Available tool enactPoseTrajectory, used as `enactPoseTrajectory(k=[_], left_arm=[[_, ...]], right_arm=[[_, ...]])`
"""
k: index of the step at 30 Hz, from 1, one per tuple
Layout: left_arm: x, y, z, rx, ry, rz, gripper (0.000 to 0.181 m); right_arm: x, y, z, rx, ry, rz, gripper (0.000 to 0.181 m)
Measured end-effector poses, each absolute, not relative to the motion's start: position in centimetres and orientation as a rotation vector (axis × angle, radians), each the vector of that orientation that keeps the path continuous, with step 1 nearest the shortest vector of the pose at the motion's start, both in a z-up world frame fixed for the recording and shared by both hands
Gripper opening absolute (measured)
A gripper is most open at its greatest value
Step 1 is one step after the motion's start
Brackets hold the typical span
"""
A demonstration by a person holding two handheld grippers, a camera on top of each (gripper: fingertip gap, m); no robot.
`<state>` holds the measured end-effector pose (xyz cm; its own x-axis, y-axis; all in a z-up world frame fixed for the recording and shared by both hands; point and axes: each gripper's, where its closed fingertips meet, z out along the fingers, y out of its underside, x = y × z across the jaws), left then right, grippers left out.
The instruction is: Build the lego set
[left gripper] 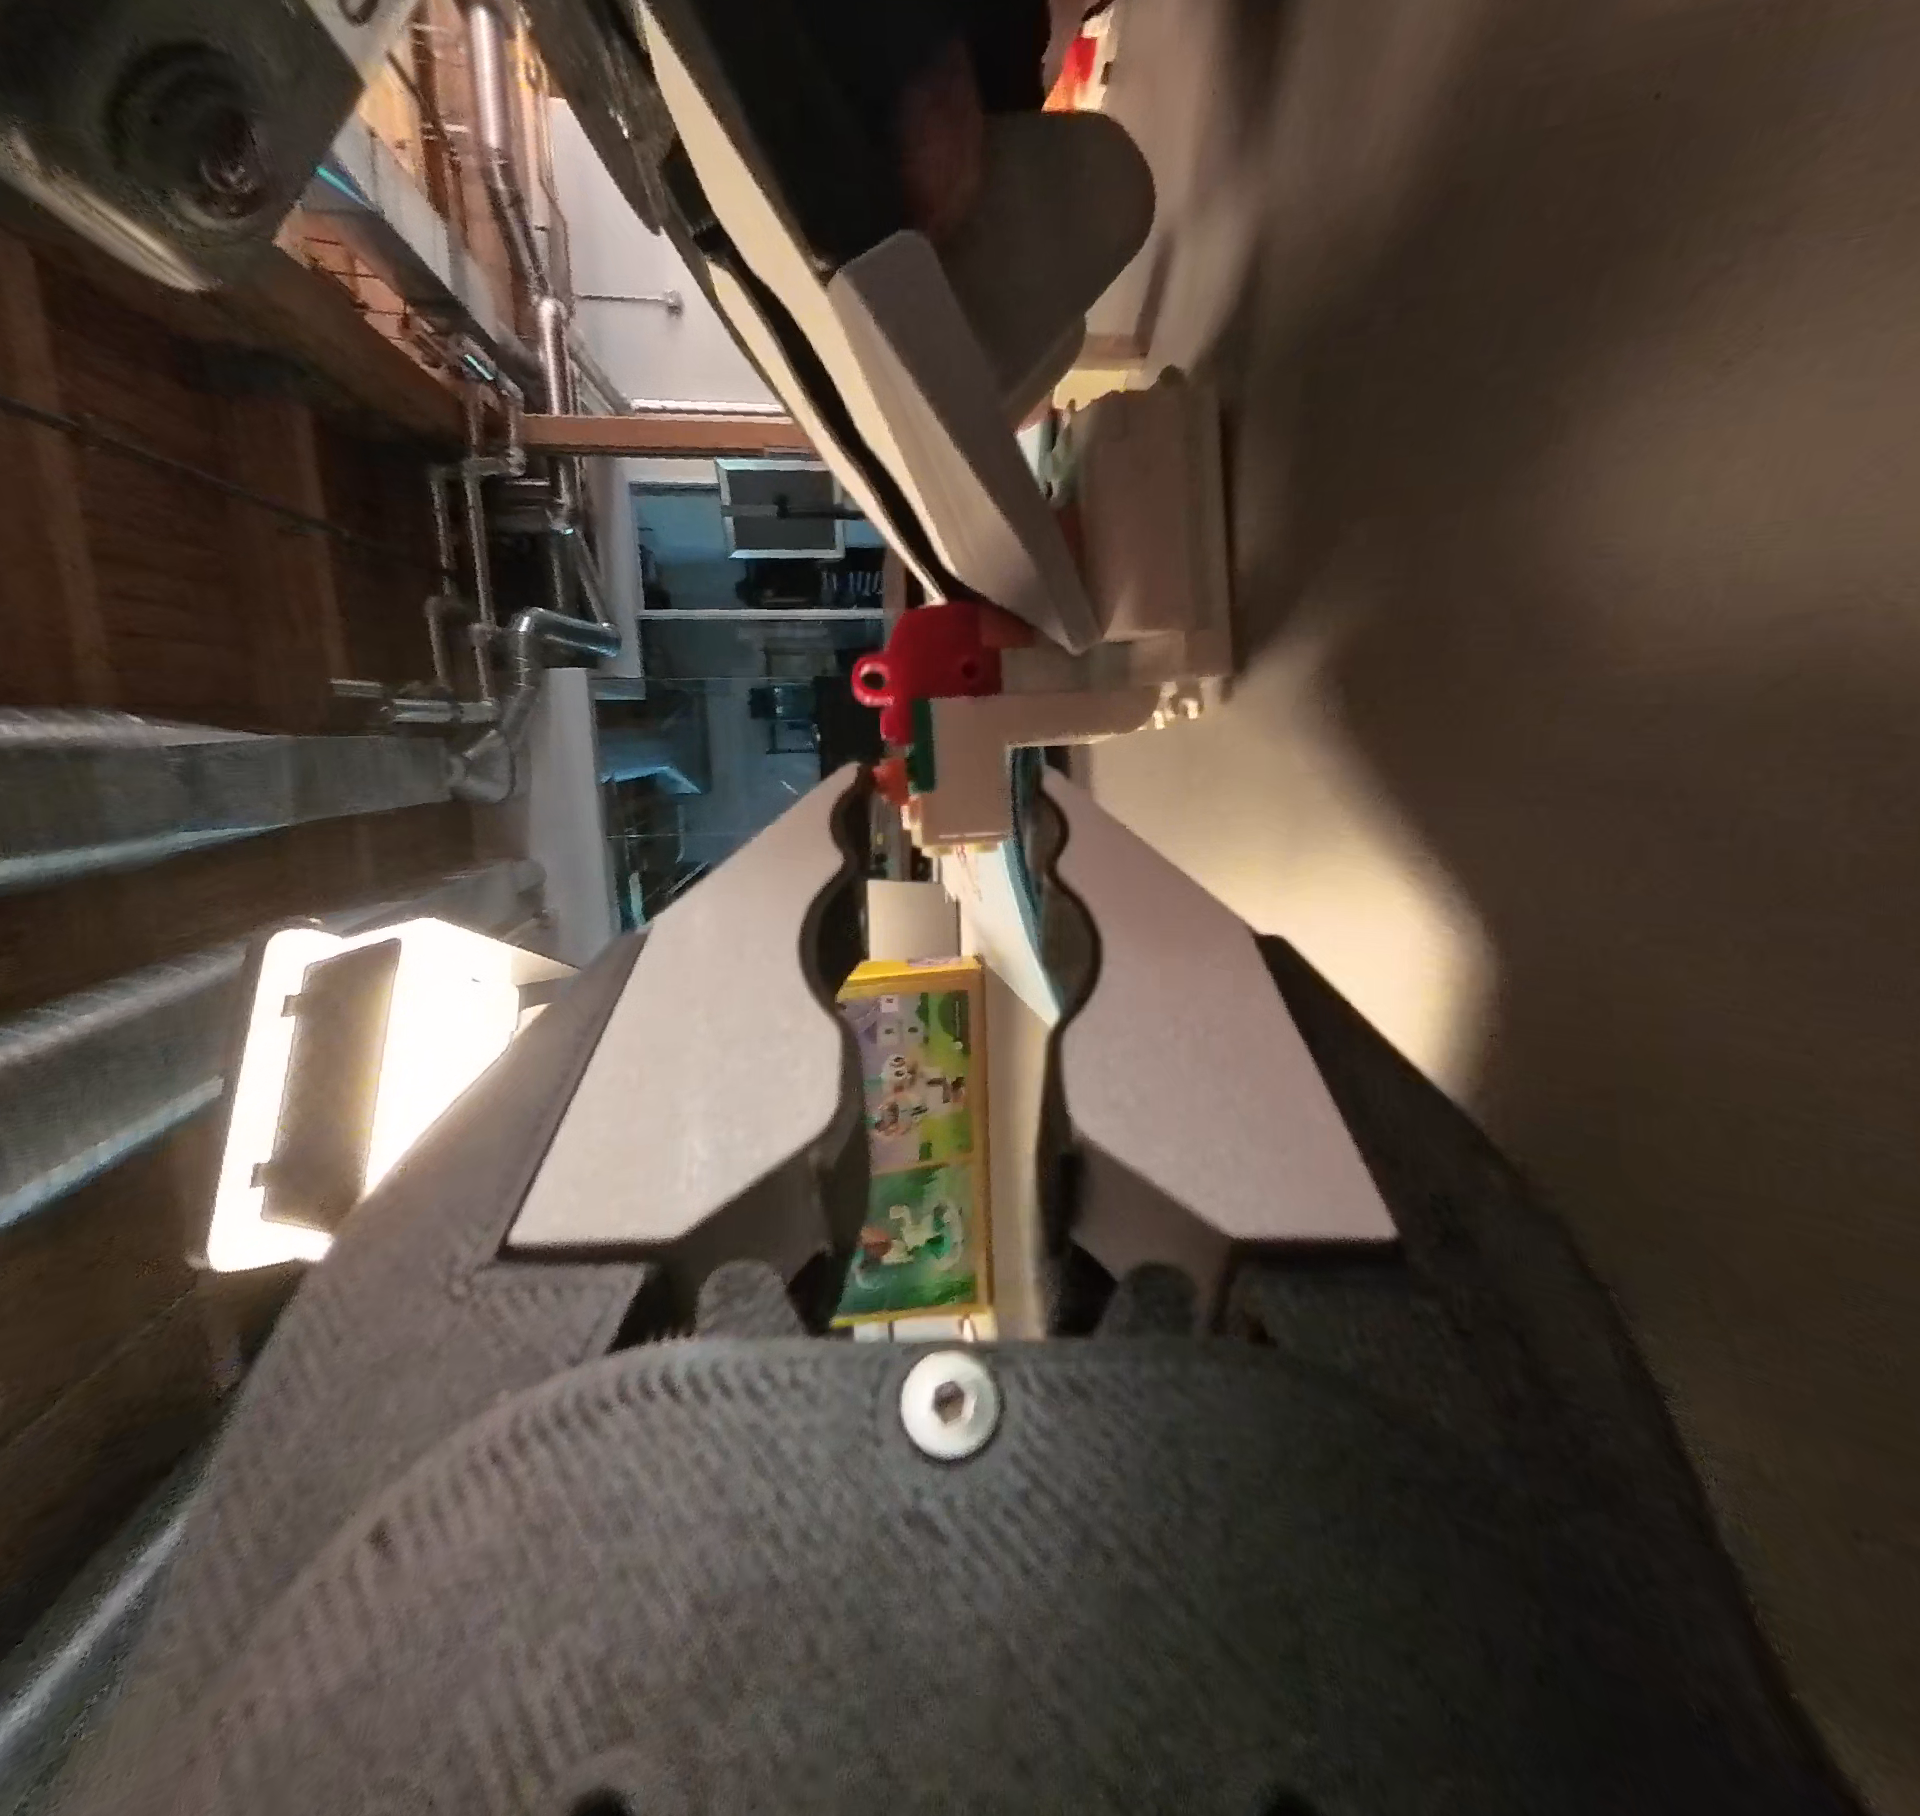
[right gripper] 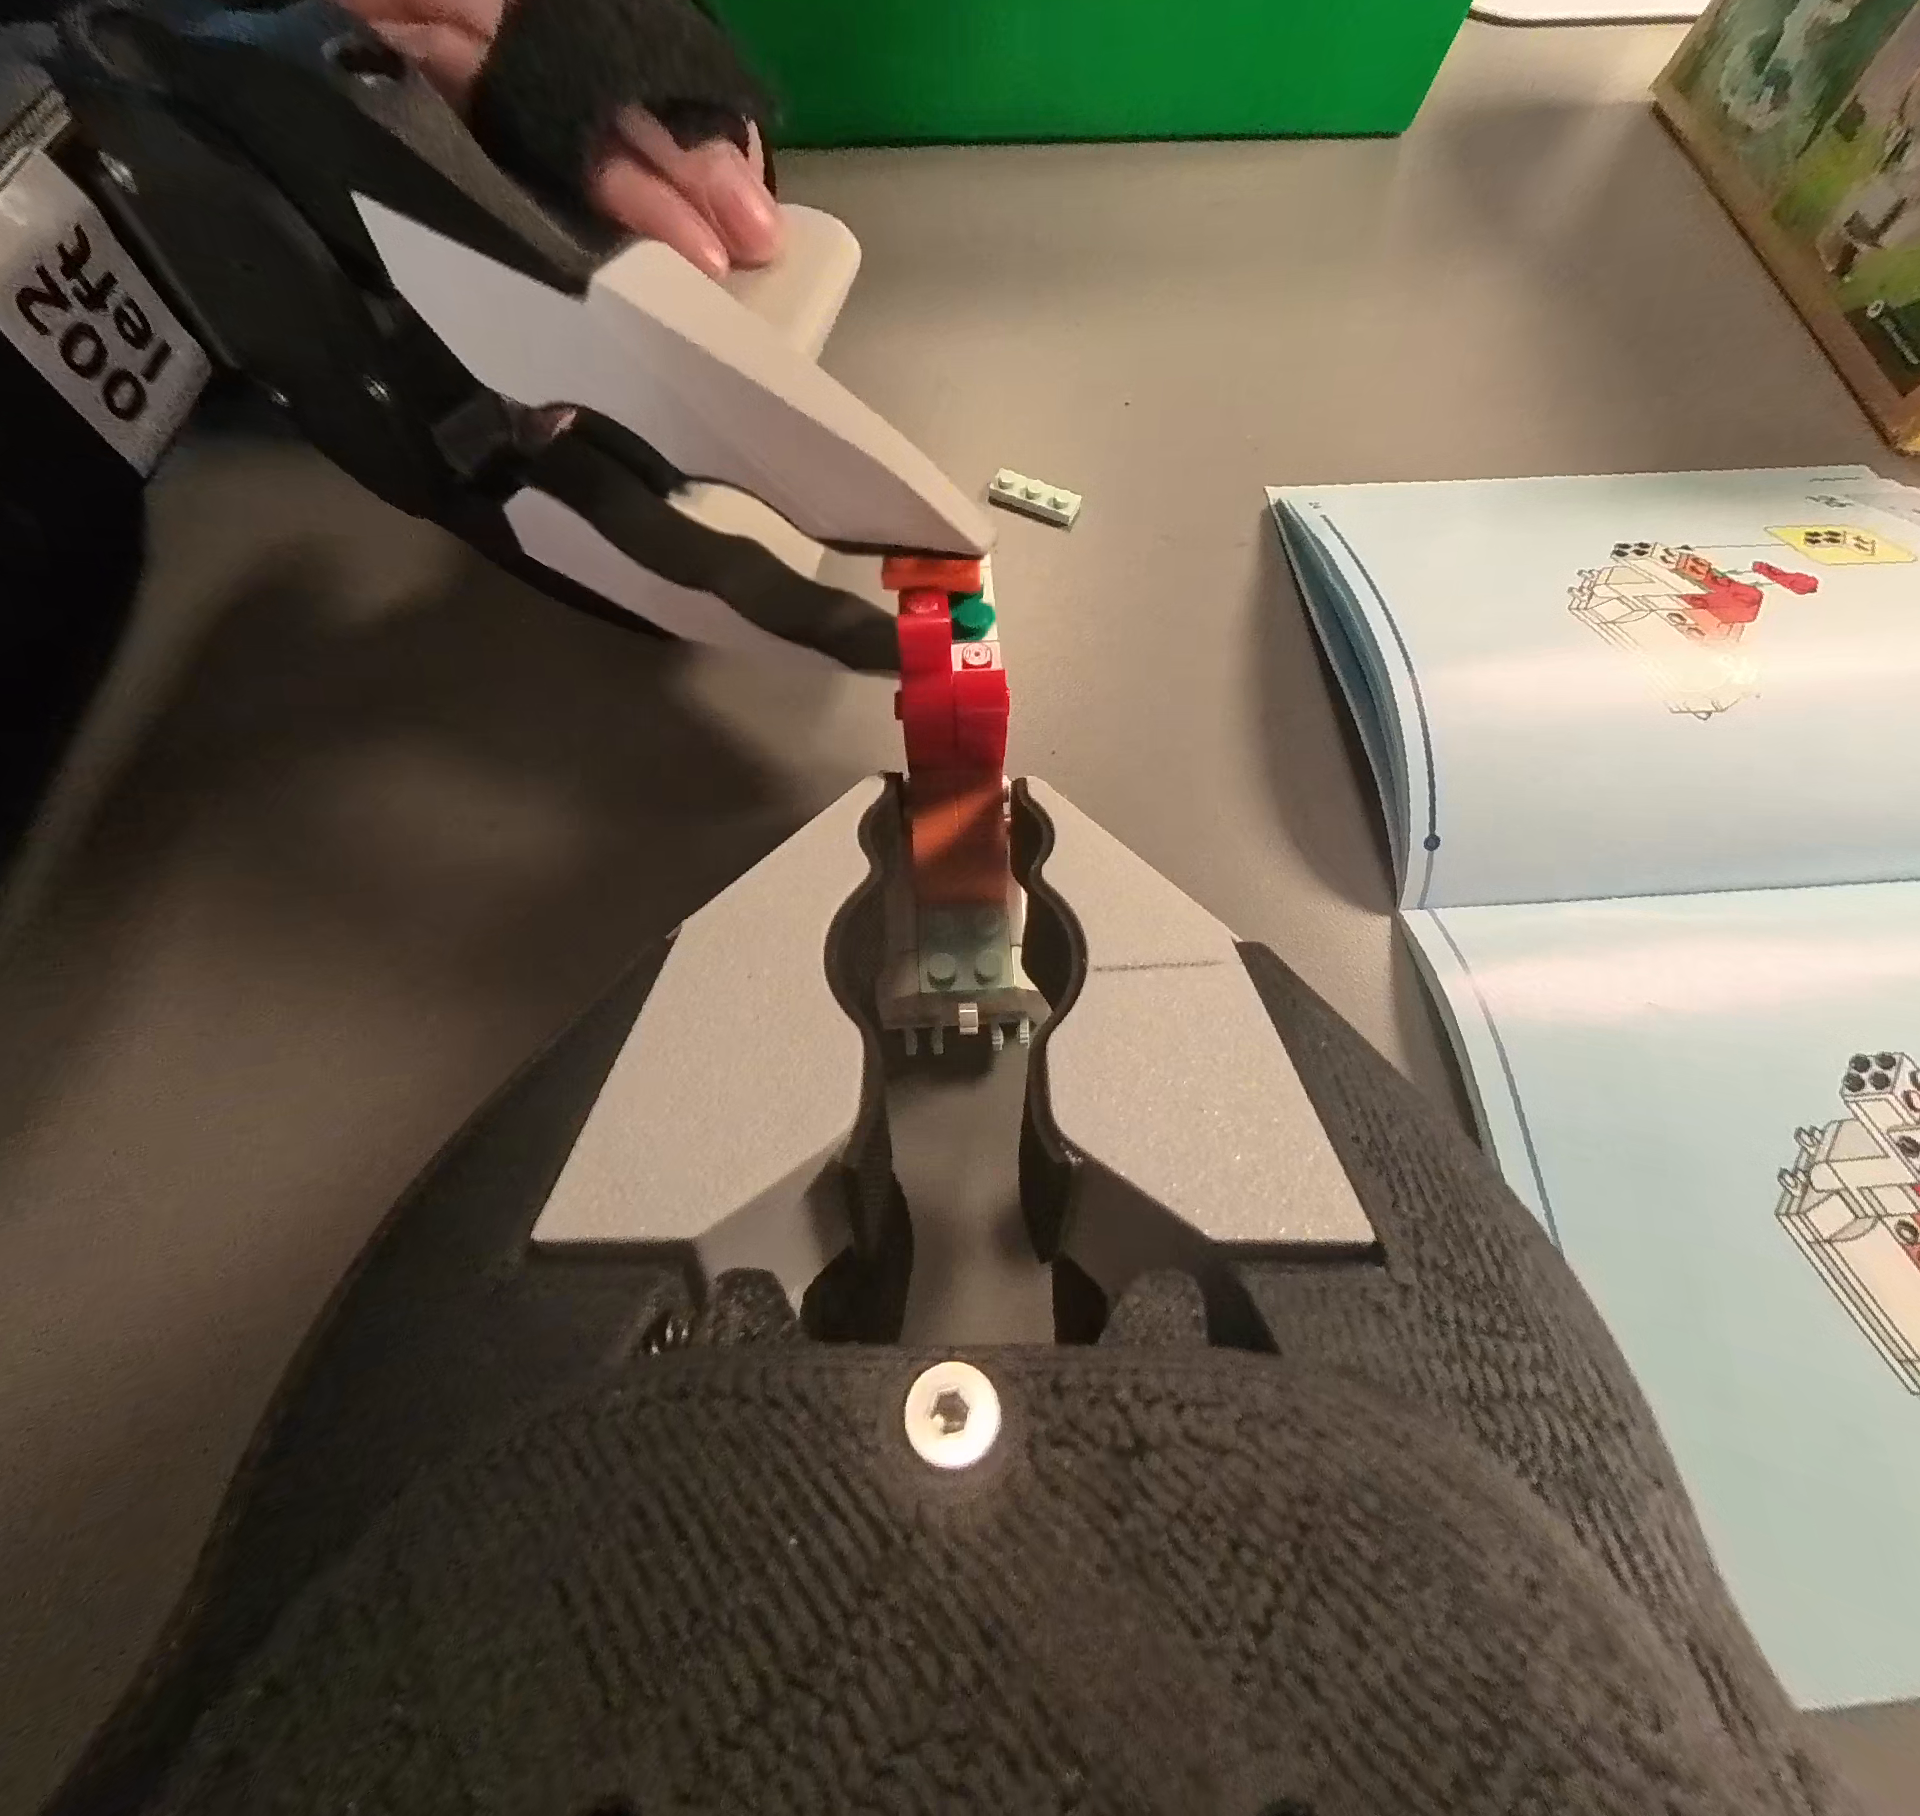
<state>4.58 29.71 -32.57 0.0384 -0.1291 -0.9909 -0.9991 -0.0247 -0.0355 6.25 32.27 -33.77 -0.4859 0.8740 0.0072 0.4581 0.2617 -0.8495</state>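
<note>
The lego model (right gripper: 956, 701), red and white with a grey-green base, is held above the grey table (right gripper: 1164, 332). My right gripper (right gripper: 951, 790) is shut on its base end. My left gripper (right gripper: 935, 605) comes in from the left, held by a gloved hand (right gripper: 613, 93), and is shut on the model's far end, with its upper finger on an orange plate (right gripper: 932, 571). In the left wrist view my left gripper (left gripper: 956, 784) has the model's white end (left gripper: 971, 779) between its tips, and the right gripper's fingers (left gripper: 966, 436) hold the white body beyond.
A loose pale green plate (right gripper: 1035, 499) lies on the table behind the model. An open instruction booklet (right gripper: 1662, 727) lies on the right. A green bin (right gripper: 1091, 21) stands at the back. The lego box (right gripper: 1818, 156) is at the far right. Some 4 centimeters of space lies between my two pairs of fingers.
</note>
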Motion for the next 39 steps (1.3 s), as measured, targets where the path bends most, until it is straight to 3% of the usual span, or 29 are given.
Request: enactPoseTrajectory(k=[39], left_arm=[[4.3,30.1,-30.9,-1.312,1.323,1.198,0.024]], right_arm=[[5.8,31.7,-32.8,-1.142,-2.033,1.05,0.018]])
